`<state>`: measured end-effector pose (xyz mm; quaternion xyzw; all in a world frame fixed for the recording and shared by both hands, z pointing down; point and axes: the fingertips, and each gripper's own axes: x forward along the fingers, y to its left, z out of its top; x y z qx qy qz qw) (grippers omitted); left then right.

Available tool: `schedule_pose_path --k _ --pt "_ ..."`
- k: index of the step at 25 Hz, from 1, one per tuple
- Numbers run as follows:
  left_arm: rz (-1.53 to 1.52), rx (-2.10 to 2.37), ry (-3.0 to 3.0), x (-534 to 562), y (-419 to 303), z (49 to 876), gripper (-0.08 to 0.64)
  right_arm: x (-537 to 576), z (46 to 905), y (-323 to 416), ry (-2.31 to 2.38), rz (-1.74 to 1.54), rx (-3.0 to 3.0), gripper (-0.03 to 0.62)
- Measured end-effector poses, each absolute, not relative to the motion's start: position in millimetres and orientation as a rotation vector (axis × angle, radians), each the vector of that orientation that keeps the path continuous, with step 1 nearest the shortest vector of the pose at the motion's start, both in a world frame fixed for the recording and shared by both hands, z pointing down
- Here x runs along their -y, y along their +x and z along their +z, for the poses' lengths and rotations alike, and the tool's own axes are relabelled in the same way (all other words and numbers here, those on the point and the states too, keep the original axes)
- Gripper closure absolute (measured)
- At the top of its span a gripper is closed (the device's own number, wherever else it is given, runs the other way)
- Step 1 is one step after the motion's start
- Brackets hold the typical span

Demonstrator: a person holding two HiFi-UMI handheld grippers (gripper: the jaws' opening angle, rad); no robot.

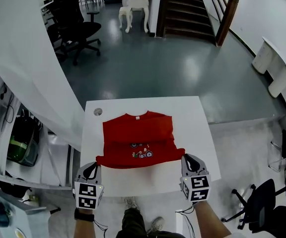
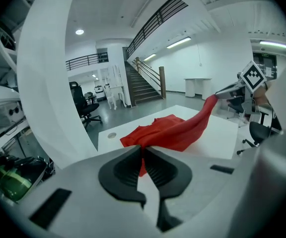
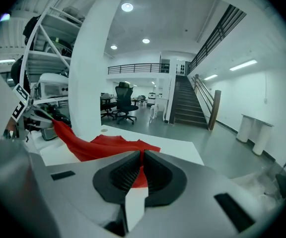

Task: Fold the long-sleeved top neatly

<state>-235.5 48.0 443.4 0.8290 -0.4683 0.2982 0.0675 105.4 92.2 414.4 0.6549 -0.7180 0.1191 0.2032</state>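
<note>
Nearest, at 7 o'clock of the head view, the left gripper (image 1: 97, 164) has its 2 ribbed black pads pressed together on a pinch of red cloth. At 5 o'clock the right gripper (image 1: 185, 157) does the same, with a red fold squeezed between its 2 grooved pads. Each carries a cube with black-and-white square markers.

Between them runs the near edge of the long-sleeved top (image 1: 140, 138), a soft, matte red knit. That edge is drawn into a fairly straight band from one gripper to the other and is held up off the surface. The rest slopes down and lies on the table, with shallow wrinkles. A small printed picture sits near the middle of the cloth, and the rounded neckline lies at its 12 o'clock end.

The table (image 1: 195, 120) is a smooth, white, squarish slab. A small grey round disc (image 1: 98, 111) lies flat at its 11 o'clock corner, apart from the cloth.

Beyond it spreads a glossy grey floor (image 1: 148, 68). A broad, curved white pillar (image 1: 29, 58) rises at 10 o'clock. Far off stand a black office chair (image 1: 76, 26) on castors at 11 o'clock, a white stool (image 1: 126, 15) with turned legs at 12 o'clock, and a dark staircase (image 1: 182, 9) with a wooden post at 1 o'clock.
</note>
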Motion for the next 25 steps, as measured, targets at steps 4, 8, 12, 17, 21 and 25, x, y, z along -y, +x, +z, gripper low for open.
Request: schedule_pose_path --k 4,8,12,17,21,25 --pt "0.921 1.376 2.478 3 -230 447 0.535 -43 413 110 1.85 0.369 1.977 0.557" --pt "0.924 1.326 2.457 48 -222 459 0.535 -1 419 115 1.864 0.398 1.943 0.557" --pt "0.929 1.269 2.448 85 -218 471 0.536 33 423 119 1.884 0.431 1.906 0.557" --pt "0.948 1.235 2.431 123 -216 481 0.537 70 429 120 1.883 0.459 1.891 0.557" --pt "0.969 1.232 2.404 148 -209 487 0.535 97 438 127 1.86 0.485 1.897 0.557" --pt "1.006 1.241 2.369 166 -200 501 0.535 121 456 136 1.821 0.524 1.913 0.557"
